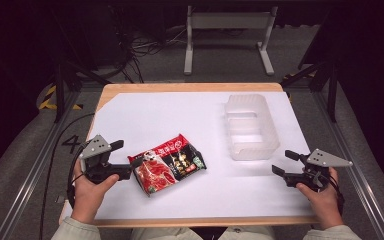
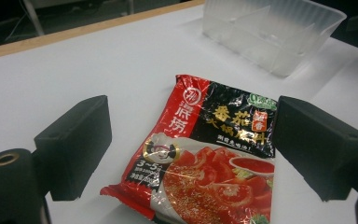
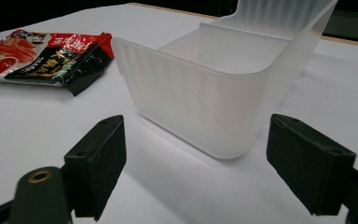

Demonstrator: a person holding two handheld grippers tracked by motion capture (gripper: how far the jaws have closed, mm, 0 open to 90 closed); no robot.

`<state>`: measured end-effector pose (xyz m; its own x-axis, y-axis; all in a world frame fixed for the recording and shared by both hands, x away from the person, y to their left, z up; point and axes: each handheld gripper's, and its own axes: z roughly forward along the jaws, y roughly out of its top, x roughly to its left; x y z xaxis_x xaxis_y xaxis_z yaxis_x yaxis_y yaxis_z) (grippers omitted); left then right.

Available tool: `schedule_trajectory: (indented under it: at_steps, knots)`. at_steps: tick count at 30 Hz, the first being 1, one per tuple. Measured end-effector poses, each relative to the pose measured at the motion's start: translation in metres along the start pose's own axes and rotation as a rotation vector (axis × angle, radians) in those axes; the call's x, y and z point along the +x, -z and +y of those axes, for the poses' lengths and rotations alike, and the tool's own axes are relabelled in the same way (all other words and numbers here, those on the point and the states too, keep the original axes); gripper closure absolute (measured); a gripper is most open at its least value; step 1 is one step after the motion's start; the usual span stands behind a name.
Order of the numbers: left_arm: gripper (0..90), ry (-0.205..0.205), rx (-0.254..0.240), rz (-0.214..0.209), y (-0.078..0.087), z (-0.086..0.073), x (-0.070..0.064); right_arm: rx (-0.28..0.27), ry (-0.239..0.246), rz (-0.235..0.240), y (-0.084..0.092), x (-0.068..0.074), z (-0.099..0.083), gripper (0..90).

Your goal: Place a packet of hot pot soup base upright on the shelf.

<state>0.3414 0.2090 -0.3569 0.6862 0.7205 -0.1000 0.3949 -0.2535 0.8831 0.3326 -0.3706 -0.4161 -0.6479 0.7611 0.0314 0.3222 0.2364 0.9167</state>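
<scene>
Both grippers sit low near the person's edge of the table, jaws spread wide with nothing clamped: the left gripper (image 1: 119,159) right at the sauce packet, the right gripper (image 1: 285,163) off by the bin and well apart from the other one. Going by size, the white-topped table (image 1: 155,112) carries everything, then comes the clear plastic bin (image 1: 250,126) on its right half, then the red and black sauce packet (image 1: 167,163) lying flat front-left. From above you get the whole layout, but the left gripper view gets you the packet (image 2: 205,158) lying between its black jaws, pads not touching it, printed side up, with the bin (image 2: 272,32) way behind. The right gripper view faces the bin's ribbed short wall (image 3: 200,102) close up, showing a divider inside, packet (image 3: 46,56) off to the side.
</scene>
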Motion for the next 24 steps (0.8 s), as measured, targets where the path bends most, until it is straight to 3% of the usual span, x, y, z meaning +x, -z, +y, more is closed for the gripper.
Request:
schedule_trajectory:
  at_steps: [6, 7, 9, 12, 14, 15, 16, 21, 24]
  knots:
    - [12.6, -0.015, 0.009, 0.002, -0.006, 0.010, -0.001, -0.003, -0.002, 0.011, 0.000, 0.000, 0.000, 20.9]
    - [13.5, 0.001, 0.008, -0.002, -0.008, 0.012, -0.001, -0.004, -0.003, 0.011, 0.000, 0.000, 0.001, 20.9]
    - [24.6, 0.019, -0.014, -0.017, -0.010, 0.016, 0.001, -0.004, -0.014, 0.018, 0.001, 0.000, 0.001, 21.7]
    - [30.3, 0.022, -0.014, -0.056, -0.016, 0.022, 0.002, -0.003, -0.019, 0.021, 0.001, 0.000, 0.001, 22.2]
    - [30.7, 0.007, -0.013, -0.052, -0.019, 0.027, 0.002, -0.005, -0.017, 0.021, 0.001, -0.001, 0.001, 22.4]
    - [30.7, 0.019, -0.014, -0.056, -0.020, 0.029, 0.001, -0.006, -0.019, 0.021, 0.001, -0.001, 0.001, 22.4]
    - [31.4, 0.029, -0.009, -0.064, -0.022, 0.031, 0.001, -0.007, -0.022, 0.022, 0.001, -0.001, 0.001, 22.4]
    - [32.2, 0.004, 0.051, -0.060, -0.038, 0.038, -0.001, -0.006, -0.021, 0.023, 0.001, 0.000, 0.001, 22.5]
    - [34.9, 0.000, 0.065, -0.107, -0.051, 0.042, 0.000, -0.002, -0.022, 0.023, 0.000, -0.001, 0.000, 23.0]
